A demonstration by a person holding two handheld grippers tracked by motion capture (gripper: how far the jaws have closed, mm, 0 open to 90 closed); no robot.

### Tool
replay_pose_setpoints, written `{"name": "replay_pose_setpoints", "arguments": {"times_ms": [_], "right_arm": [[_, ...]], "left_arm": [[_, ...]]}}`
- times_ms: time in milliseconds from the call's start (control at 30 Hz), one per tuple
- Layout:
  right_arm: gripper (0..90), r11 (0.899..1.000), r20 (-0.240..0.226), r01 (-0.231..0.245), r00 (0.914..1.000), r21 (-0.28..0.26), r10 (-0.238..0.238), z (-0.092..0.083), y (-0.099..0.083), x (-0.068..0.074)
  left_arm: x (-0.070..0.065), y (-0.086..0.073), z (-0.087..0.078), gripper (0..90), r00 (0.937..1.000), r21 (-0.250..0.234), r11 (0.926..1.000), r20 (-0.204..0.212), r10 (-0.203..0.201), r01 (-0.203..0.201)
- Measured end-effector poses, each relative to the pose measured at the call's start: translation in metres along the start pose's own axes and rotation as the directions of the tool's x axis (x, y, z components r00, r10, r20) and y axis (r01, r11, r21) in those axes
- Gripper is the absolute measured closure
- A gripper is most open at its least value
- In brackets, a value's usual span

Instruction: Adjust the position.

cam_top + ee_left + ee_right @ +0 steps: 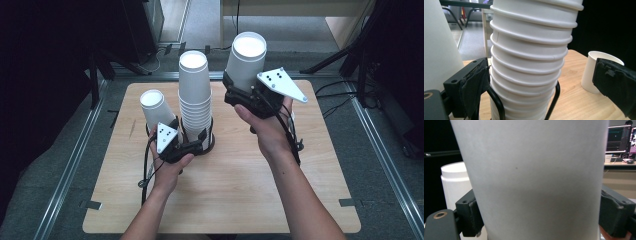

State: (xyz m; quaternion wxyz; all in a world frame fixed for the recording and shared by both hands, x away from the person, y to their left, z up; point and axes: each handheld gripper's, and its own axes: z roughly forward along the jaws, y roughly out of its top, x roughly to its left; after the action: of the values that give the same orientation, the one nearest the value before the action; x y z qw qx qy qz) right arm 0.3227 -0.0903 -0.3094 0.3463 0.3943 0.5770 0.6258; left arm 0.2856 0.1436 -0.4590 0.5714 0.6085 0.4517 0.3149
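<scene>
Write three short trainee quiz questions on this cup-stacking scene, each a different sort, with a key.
1. True or false: the right gripper is shut on an upside-down white cup.
2. What stands beside the cup stack on the person's left? A) a loose cup B) a bowl C) a bottle
3. Fill in: the stack stands in a black wire ____.

Key: 1 true; 2 A; 3 holder. The left gripper is open around the stack's base.

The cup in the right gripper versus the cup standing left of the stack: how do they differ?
The held cup is upside down, clamped in the right gripper above the table; the left cup also shows its base on top but stands free on the table. The held cup looks higher and bigger in the high view. Both are plain white paper.
</scene>
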Motion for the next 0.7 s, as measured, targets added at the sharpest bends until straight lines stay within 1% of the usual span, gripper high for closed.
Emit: {"name": "replay_pose_setpoints", "arguments": {"times_ms": [33, 67, 100, 133, 167, 200, 233, 267, 300, 400, 500, 533, 700], "right_arm": [[11.6, 1.0, 0.007, 0.005, 1.0, 0.006, -0.005, -0.002, -0.006, -0.002], [11.6, 1.0, 0.007, 0.005, 1.0, 0.006, -0.005, -0.002, -0.006, -0.002], [11.6, 1.0, 0.011, 0.006, 0.9999, 0.013, -0.006, -0.004, -0.013, -0.005], [11.6, 1.0, 0.012, 0.007, 0.9999, 0.016, -0.007, -0.005, -0.016, -0.005], [11.6, 1.0, 0.011, 0.012, 0.9999, 0.017, -0.012, -0.006, -0.02, -0.006], [11.6, 1.0, 0.008, 0.013, 0.9999, 0.021, -0.013, -0.007, -0.024, -0.006], [11.6, 1.0, 0.008, 0.013, 0.9999, 0.021, -0.013, -0.007, -0.024, -0.006], [11.6, 0.999, 0.005, 0.017, 0.9998, 0.031, -0.017, -0.009, -0.032, -0.007], [11.6, 0.999, 0.005, 0.017, 0.9998, 0.031, -0.017, -0.009, -0.032, -0.007], [11.6, 0.999, 0.012, 0.028, 0.9995, 0.045, -0.029, -0.01, -0.045, -0.01], [11.6, 0.998, 0.017, 0.023, 0.9996, 0.063, -0.024, -0.011, -0.057, -0.011], [11.6, 0.997, 0.018, 0.027, 0.9994, 0.068, -0.029, -0.012, -0.06, -0.012], [11.6, 0.994, 0.029, 0.068, 0.9971, 0.082, -0.071, -0.015, -0.077, -0.011]], "left_arm": [[0.0, 0.0, -0.002, 1.5, 1.0, 0.0, 1.0, -0.001, 0.0, 0.0], [0.0, -0.001, -0.003, 1.5, 1.0, -0.002, 1.0, 0.0, -0.003, 0.003], [-0.001, -0.001, -0.005, 1.5, 0.9999, -0.003, 0.9999, 0.006, -0.01, 0.01], [-0.001, -0.003, -0.008, 1.1, 0.9998, 0.004, 0.9999, 0.014, -0.011, 0.011], [-0.001, -0.003, -0.008, 0.0, 0.9998, 0.004, 0.9999, 0.014, -0.011, 0.011], [-0.002, -0.004, -0.012, 0.0, 0.9995, 0.008, 0.9998, 0.027, -0.017, 0.017], [-0.002, -0.004, -0.012, 0.0, 0.9995, 0.008, 0.9998, 0.027, -0.017, 0.017], [-0.002, -0.007, -0.016, 0.0, 0.9994, 0.01, 0.9997, 0.029, -0.02, 0.02], [-0.002, -0.007, -0.016, 0.0, 0.9994, 0.01, 0.9997, 0.029, -0.02, 0.02], [0.0, -0.01, -0.02, 0.0, 0.9987, 0.013, 0.9992, 0.032, -0.039, 0.039], [0.002, -0.011, -0.021, 0.0, 0.9978, 0.029, 0.9983, 0.041, -0.052, 0.051], [0.001, -0.012, -0.022, 0.0, 0.9976, 0.031, 0.9982, 0.045, -0.053, 0.052], [-0.003, -0.014, -0.023, 0.0, 0.9979, 0.062, 0.9978, 0.06, -0.025, 0.022]]}}
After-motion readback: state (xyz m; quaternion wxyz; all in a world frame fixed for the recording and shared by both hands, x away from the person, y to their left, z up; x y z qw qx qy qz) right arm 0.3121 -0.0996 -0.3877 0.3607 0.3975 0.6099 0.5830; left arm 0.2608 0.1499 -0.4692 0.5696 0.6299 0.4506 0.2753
